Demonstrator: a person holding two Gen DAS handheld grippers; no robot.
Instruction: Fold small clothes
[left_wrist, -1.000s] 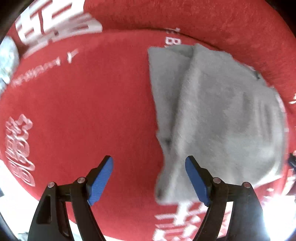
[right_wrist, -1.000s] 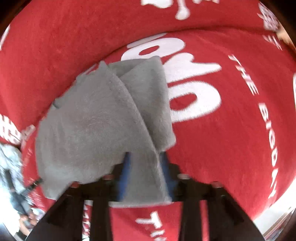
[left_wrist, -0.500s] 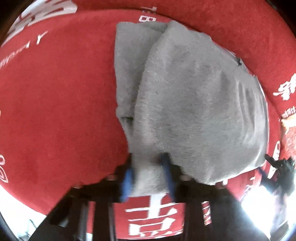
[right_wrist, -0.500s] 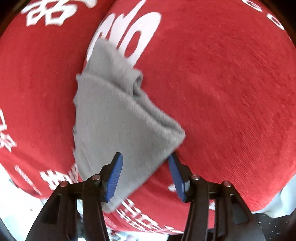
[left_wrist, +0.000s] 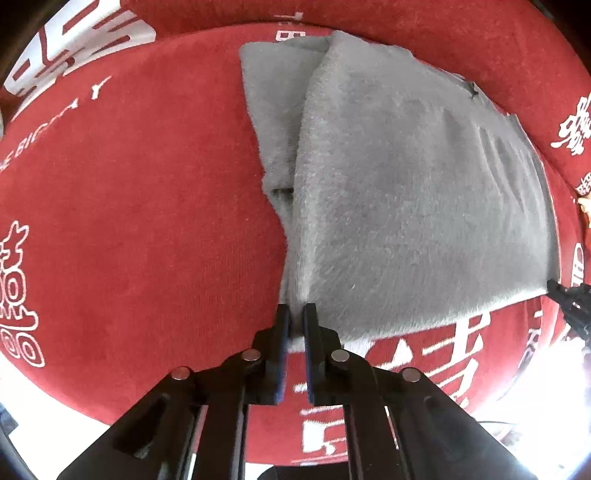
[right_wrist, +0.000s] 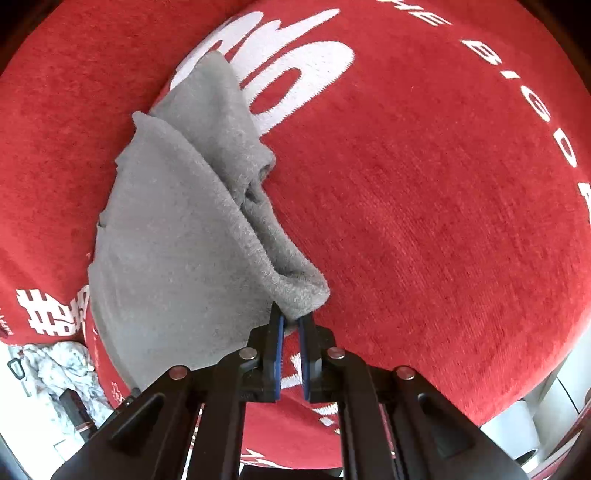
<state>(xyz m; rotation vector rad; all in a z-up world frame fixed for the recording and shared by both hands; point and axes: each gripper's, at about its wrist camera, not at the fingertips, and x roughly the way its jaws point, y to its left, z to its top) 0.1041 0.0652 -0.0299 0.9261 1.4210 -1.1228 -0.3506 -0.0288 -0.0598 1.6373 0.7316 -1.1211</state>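
Observation:
A grey fleecy garment (left_wrist: 406, 184) lies part-folded on a red cloth with white lettering (left_wrist: 147, 221). My left gripper (left_wrist: 296, 308) points straight down; its jaws are closing tight on the garment's near left corner, and the pads press on the fabric. In the right wrist view the same garment (right_wrist: 173, 229) spreads away to the left. There my right gripper (right_wrist: 291, 317) is closing on a bunched corner, with grey fabric pinched between the blue pads. The right gripper's tip (left_wrist: 569, 299) also shows at the garment's far right corner in the left wrist view.
The red cloth (right_wrist: 443, 184) covers the whole surface under the garment. A crumpled white patterned cloth (right_wrist: 59, 365) lies beyond its edge at lower left in the right wrist view. Pale rounded objects (right_wrist: 517, 424) sit past the edge at lower right.
Both grippers went from open to closed on corners of the grey garment. The left one shifted toward the garment's edge; the right one let go, moved to a new corner and gripped it.

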